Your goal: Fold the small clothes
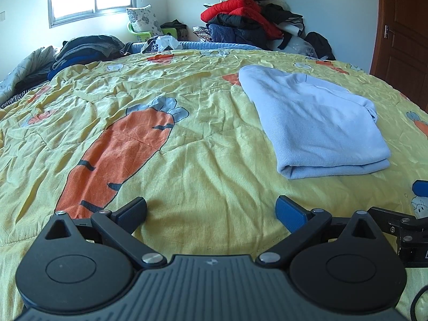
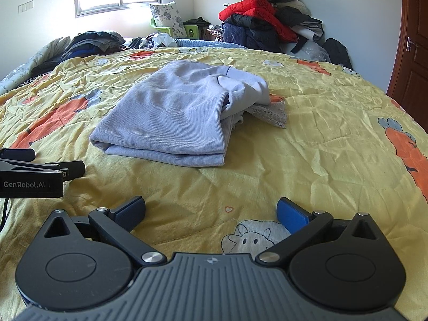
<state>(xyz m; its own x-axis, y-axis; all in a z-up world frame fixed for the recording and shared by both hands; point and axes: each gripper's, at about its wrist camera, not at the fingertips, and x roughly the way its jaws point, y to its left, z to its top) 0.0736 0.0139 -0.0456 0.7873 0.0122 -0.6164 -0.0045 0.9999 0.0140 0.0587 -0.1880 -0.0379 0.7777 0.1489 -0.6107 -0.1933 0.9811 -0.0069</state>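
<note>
A light blue garment [image 1: 315, 123] lies folded in layers on the yellow carrot-print bedspread [image 1: 187, 139], ahead and to the right of my left gripper [image 1: 211, 211]. The left gripper is open and empty, low over the bedspread. In the right wrist view the same garment [image 2: 171, 117] lies ahead and slightly left, with a lace-trimmed part [image 2: 270, 112] sticking out at its right side. My right gripper [image 2: 211, 211] is open and empty, short of the garment's near edge. The left gripper also shows at the left edge of the right wrist view [image 2: 64, 169].
A pile of dark folded clothes [image 1: 83, 50] sits at the bed's far left. A heap of red and dark jackets [image 1: 248, 18] stands against the far wall. A wooden door [image 1: 401, 26] is on the right. A window [image 1: 91, 2] is at the back left.
</note>
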